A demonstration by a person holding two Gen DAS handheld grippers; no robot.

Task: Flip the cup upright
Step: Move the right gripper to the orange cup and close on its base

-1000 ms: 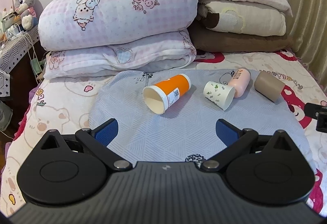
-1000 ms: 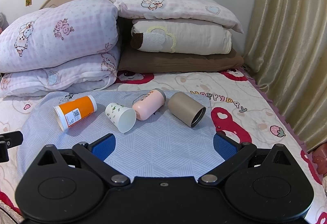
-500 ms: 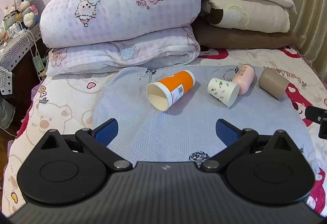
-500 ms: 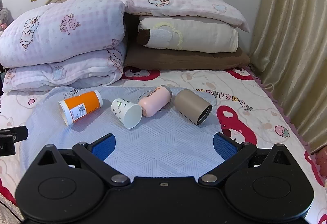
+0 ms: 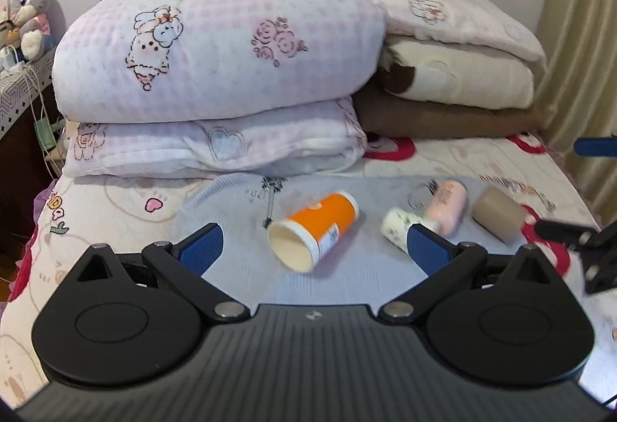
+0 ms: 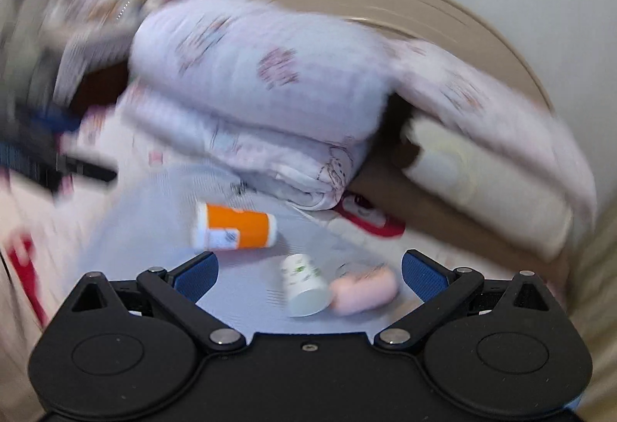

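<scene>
Approach step: nothing is gripped yet. Four cups lie on their sides in a row on the blue mat (image 5: pixel 239 268) in the middle of the bed. The left tongs (image 5: pixel 314 246), spread wide and empty, face the orange cup (image 5: pixel 314 231), its mouth towards them. The right tongs (image 6: pixel 308 269), also spread and empty, frame the white paper cup (image 6: pixel 304 285) beside the pink cup (image 6: pixel 364 293); that view is blurred. Next, I judge, one pair must close across a cup's wall and tip it onto its base.
</scene>
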